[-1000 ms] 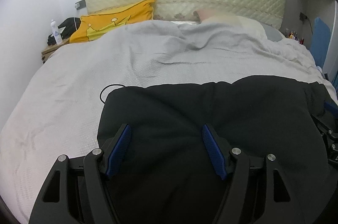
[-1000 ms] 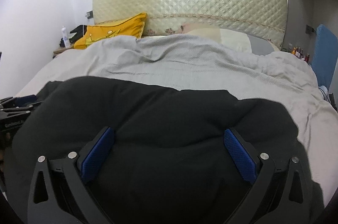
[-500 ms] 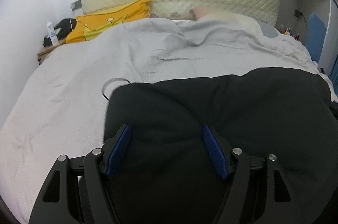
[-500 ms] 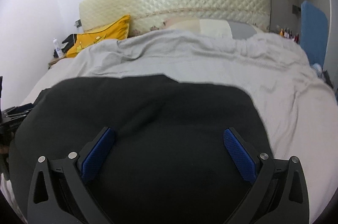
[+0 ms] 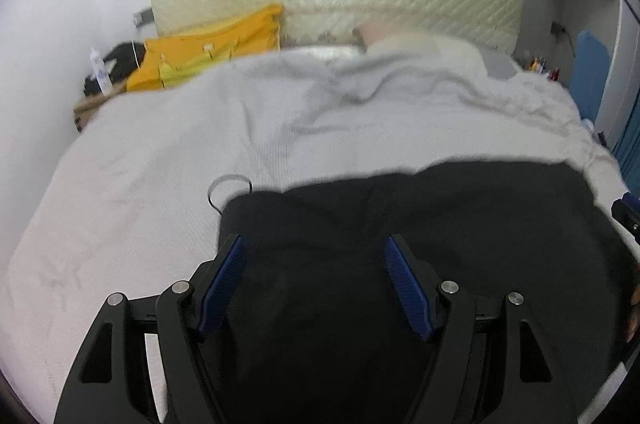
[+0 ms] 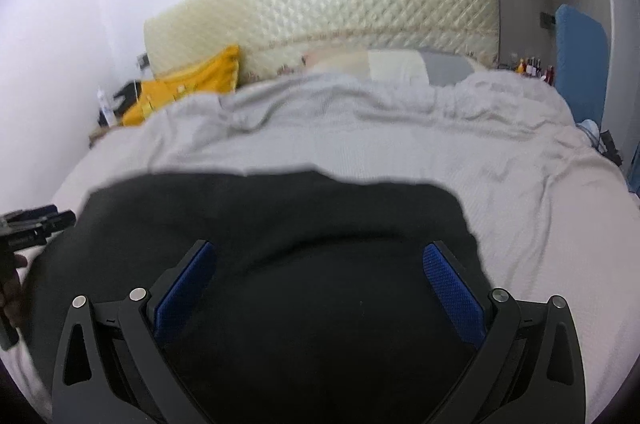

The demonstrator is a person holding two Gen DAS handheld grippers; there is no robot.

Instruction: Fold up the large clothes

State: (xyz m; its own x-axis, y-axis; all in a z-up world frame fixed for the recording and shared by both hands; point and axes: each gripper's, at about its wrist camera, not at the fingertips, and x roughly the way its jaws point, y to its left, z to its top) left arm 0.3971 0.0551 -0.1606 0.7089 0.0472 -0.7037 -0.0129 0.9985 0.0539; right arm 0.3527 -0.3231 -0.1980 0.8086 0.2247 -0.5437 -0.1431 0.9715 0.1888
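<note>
On the grey bed cover (image 5: 168, 160) | black clothes (image 5: 420, 224) lie spread out | left gripper (image 5: 314, 256) fingers wide apart | right gripper (image 6: 320, 264) fingers wide apart, over the cloth

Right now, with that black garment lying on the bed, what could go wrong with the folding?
Both views are motion-blurred, so a grab made now may miss the black garment's edge.

The left tool and right tool are both open over the cloth; closing there could pinch the grey blanket underneath too.

A thin dark cord loop sticks out at the garment's left corner and might snag.
</note>
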